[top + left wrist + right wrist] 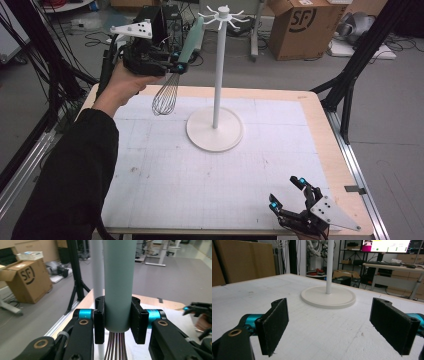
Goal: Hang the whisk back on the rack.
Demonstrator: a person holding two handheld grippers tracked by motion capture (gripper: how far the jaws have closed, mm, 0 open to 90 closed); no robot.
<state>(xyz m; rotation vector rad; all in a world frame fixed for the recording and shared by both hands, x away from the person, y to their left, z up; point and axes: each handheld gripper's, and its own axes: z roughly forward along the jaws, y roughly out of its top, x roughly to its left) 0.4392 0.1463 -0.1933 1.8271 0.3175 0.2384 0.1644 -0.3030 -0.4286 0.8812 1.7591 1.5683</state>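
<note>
Whisk (172, 82) is off the counter (215, 170) — my left gripper (172, 65) has its jaws clamped on the green handle, upper left of the frame, wires hanging down. Hanging it on the white stand (218, 75) looks like what remains. My right gripper (290, 197) idles at lower right, jaws apart — holding nothing.

1 whisk (172, 82), 1 stand (216, 127), 2 hand-held grippers (176, 63)

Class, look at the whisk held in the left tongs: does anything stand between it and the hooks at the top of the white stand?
Nothing visible does. The left tongs hold the whisk in open air left of the stand's pole, just below the hooks.
</note>
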